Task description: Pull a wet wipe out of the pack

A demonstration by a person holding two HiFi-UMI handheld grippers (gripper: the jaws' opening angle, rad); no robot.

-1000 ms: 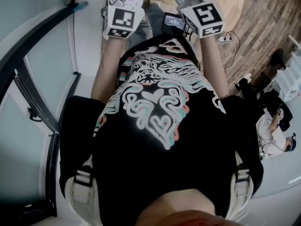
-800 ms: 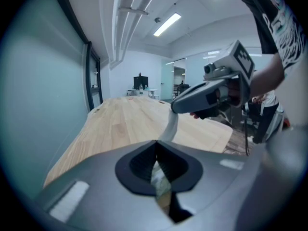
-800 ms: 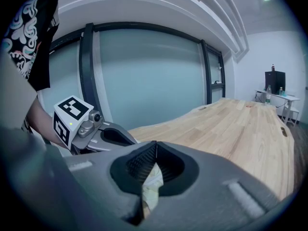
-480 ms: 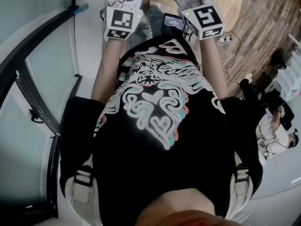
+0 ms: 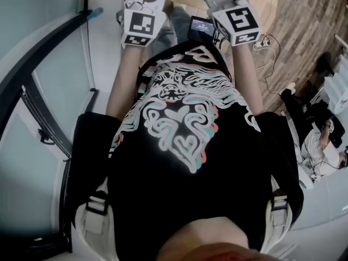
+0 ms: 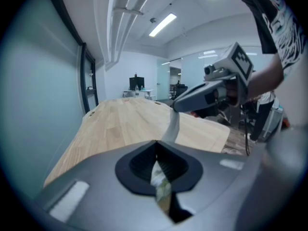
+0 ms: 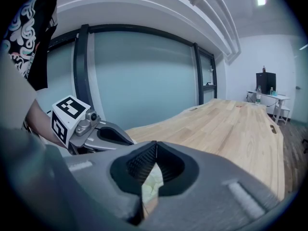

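Left gripper view: left tongs clamped on pale pack, right tongs pinching wipe stretched between, above near bench end. Likely thin, limp, damp, tearable; best gripped broadly near edge.

Table pale matt wood with visible grain; left gripper and right gripper matt grey plastic; wipe thin, limp cloth; pack glossy printed film.

2 grippers side by side above the table's near edge, left gripper left of right gripper; pack between the left's jaws; wet wipe hanging from the right's jaws toward the left's; glass wall along the table's left
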